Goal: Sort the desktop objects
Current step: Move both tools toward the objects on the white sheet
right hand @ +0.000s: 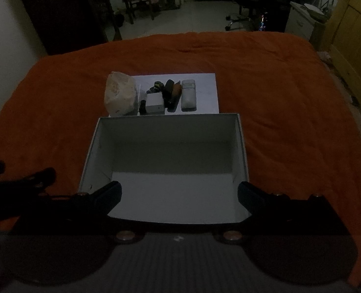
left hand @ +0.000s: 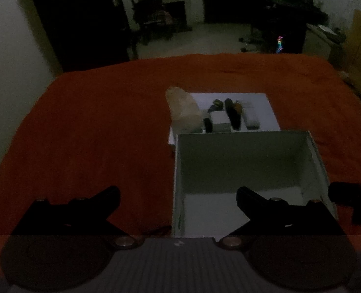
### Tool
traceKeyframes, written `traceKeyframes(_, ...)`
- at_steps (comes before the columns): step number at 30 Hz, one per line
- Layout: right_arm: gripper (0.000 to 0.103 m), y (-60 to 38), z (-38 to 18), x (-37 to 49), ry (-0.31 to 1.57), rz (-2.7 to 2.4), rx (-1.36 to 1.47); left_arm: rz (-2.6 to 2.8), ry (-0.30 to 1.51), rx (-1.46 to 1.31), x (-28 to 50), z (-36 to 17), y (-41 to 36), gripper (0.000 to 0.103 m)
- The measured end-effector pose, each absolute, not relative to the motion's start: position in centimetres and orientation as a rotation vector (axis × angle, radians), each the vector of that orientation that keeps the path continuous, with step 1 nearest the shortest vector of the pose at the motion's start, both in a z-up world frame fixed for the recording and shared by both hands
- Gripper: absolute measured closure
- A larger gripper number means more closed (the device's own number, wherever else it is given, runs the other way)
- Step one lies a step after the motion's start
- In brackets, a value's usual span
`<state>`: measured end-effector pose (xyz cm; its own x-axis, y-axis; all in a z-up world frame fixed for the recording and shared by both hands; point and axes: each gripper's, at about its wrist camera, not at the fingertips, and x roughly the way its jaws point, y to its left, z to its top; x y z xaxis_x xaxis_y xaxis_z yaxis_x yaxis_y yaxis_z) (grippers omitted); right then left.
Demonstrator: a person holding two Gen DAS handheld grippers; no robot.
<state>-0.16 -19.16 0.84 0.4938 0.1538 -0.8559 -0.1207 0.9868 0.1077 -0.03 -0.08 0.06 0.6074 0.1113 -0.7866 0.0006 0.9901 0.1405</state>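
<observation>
Right wrist view puts your right gripper [right hand: 179, 195] low over the near end of the open white box [right hand: 241, 144], fingers spread wide and holding nothing. The box sits on the orange bedspread [right hand: 290, 85]. Just beyond its far wall lies a white sheet [right hand: 208, 92] carrying the things to sort: a crumpled pale bag [right hand: 119, 95] at the left, a small white box [right hand: 154, 102], a dark tangled item [right hand: 157, 85] too dim to identify, a black and orange object [right hand: 173, 92], and a pale grey case [right hand: 189, 95] at the right. Your left gripper [left hand: 178, 202] hovers beside the box's left wall, also spread apart with nothing between its fingers; its right finger hangs over the box interior, its left over the bedspread.
</observation>
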Motion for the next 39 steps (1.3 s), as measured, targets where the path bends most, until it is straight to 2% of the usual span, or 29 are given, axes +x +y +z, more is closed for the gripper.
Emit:
traceKeyframes(8, 0.000, -19.5, 1.1, 0.1, 1.025, 0.177, 0.057, 0.008, 0.873, 0.048, -0.5, 0.8, 0.6, 0.000)
traceKeyframes(11, 0.000, -19.6, 1.2, 0.2, 1.019, 0.181, 0.065, 0.005, 0.889, 0.049, 0.0, 0.5, 1.2, 0.000)
traceKeyframes(15, 0.000, -19.8, 1.1, 0.5, 1.017, 0.187, 0.084, -0.029, 0.937, 0.192, 2.1, -0.5, -1.4, 0.001)
traceKeyframes(20, 0.000, -20.1, 0.9, 0.6, 1.004, 0.176, 0.146, -0.085, 0.991, 0.082, 3.1, -1.6, -0.5, 0.002)
traceKeyframes(27, 0.000, -20.2, 1.7, 0.4, 0.861, 0.179, 0.124, -0.064, 0.935, 0.145, 3.3, -2.2, -0.5, 0.000)
traceKeyframes(34, 0.000, -20.2, 1.7, 0.7, 0.867, 0.204, 0.102, -0.049, 0.918, -0.054, 3.9, -1.6, 1.4, 0.000)
traceKeyframes(39, 0.000, -20.0, 1.1, 0.9, 0.893, 0.209, 0.094, -0.044, 1.012, -0.083, 5.0, -2.5, 1.7, 0.000)
